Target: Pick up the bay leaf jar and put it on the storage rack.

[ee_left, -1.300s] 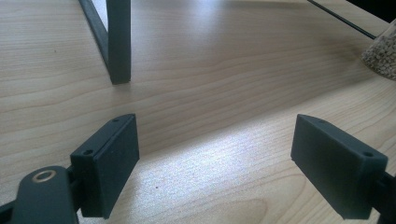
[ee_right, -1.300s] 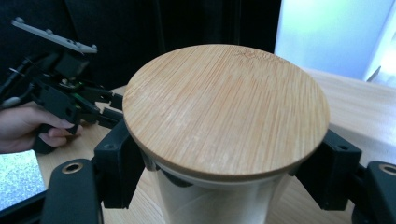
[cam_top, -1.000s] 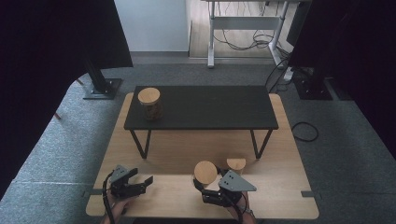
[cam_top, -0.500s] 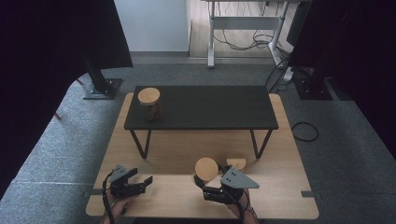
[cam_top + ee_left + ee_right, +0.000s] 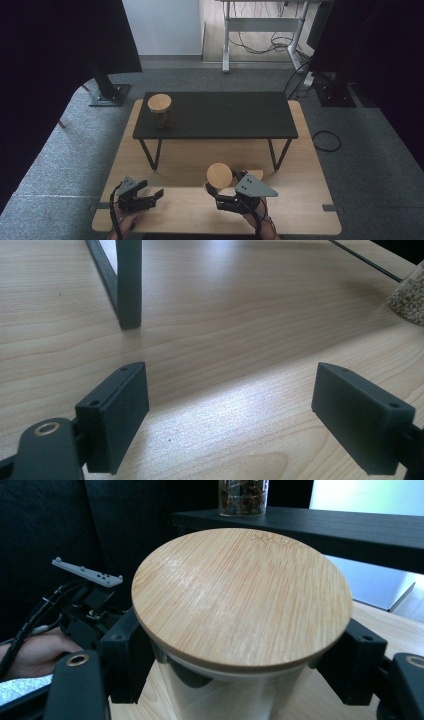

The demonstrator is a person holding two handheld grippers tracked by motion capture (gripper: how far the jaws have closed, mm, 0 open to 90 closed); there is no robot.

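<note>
The right gripper [image 5: 220,192] has its jaws clamped on the glass body of the jar [image 5: 240,630] just under its bamboo lid [image 5: 219,175], and since a second ago the jar has risen off the counter [image 5: 300,200], so a carry appears under way, probably toward the black shelf [image 5: 225,115]. The left gripper [image 5: 150,197] rests near the counter's front edge, jaws wide and empty.

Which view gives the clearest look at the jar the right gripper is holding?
The right gripper view: the jar is close up, bamboo lid and glass wall clamped between the black jaws. The high view shows its round lid from above, by the right gripper. The left gripper view catches its grain-filled base.
</note>
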